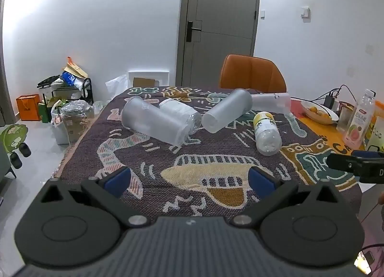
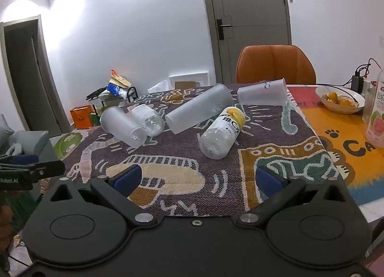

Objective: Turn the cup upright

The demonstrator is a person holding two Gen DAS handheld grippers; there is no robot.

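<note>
Three frosted plastic cups lie on their sides on the patterned cloth: a left cup [image 1: 151, 120] [image 2: 121, 125], a middle cup [image 1: 226, 111] [image 2: 199, 111] and a far right cup [image 1: 271, 101] [image 2: 262, 95]. My left gripper [image 1: 189, 178] is open and empty, hovering over the near part of the cloth, well short of the cups. My right gripper [image 2: 199, 178] is open and empty too, also near the front edge. The right gripper shows at the right edge of the left wrist view [image 1: 355, 164]; the left gripper shows at the left edge of the right wrist view [image 2: 31, 169].
A clear bottle [image 1: 180, 113] [image 2: 148, 119] lies against the left cup. A yellow-labelled bottle [image 1: 266, 132] [image 2: 222, 132] lies right of the middle cup. A bowl of oranges [image 2: 339, 99], a pink drink bottle [image 2: 378, 116] and an orange chair [image 2: 276, 64] stand beyond.
</note>
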